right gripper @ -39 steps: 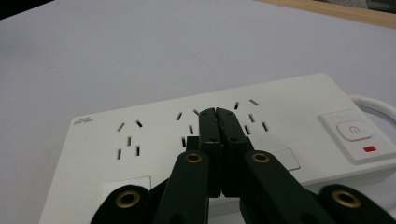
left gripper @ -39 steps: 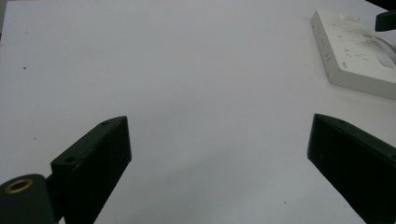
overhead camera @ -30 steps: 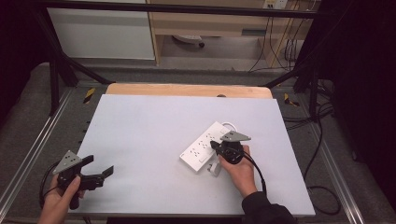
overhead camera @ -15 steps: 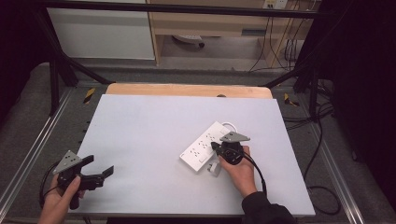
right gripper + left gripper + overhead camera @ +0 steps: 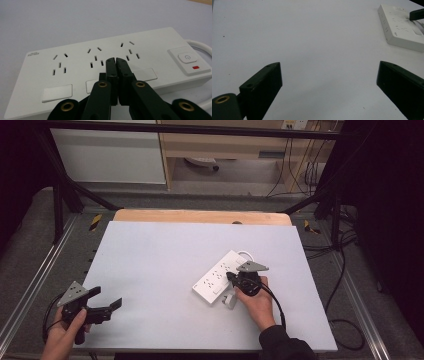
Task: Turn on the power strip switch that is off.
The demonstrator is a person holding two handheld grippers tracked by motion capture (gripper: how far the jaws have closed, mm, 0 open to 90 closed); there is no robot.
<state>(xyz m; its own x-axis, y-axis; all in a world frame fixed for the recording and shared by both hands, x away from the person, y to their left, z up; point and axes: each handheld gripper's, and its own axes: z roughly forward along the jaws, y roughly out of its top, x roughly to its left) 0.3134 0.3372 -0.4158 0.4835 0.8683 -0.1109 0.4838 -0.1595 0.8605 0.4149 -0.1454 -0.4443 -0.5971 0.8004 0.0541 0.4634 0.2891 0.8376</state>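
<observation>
The right claw (image 5: 116,61) has its two black jaws pressed together with nothing between them, their tips hovering over or resting on the top face of the white rectangular plastic power strip (image 5: 100,67), just beside the middle set of sockets; whether they actually touch it cannot be told. The strip lies flat on the pale grey tabletop (image 5: 160,265), right of centre, with its white cable (image 5: 200,46) looping off the switch end. A small white plug-like piece (image 5: 229,301) sits on the tabletop just beside the strip's near edge, next to the right hand (image 5: 256,304).

The left claw (image 5: 327,82) is spread wide over bare tabletop near the front left corner, well apart from the strip, holding nothing.

The likely trouble is the strip itself. It is light and lies loose, so a push from the closed tips could skid or swivel it rather than press anything, and with the left claw so far off nothing steadies it. Narrow tips could also slide into a socket slot, or knock the round power button (image 5: 187,58) at the end.

Small grey lettering is printed on the strip's corner (image 5: 33,54); it looks like a brand name but is too small to read surely. The button bears a power symbol, with a red indicator (image 5: 196,67) below it.
</observation>
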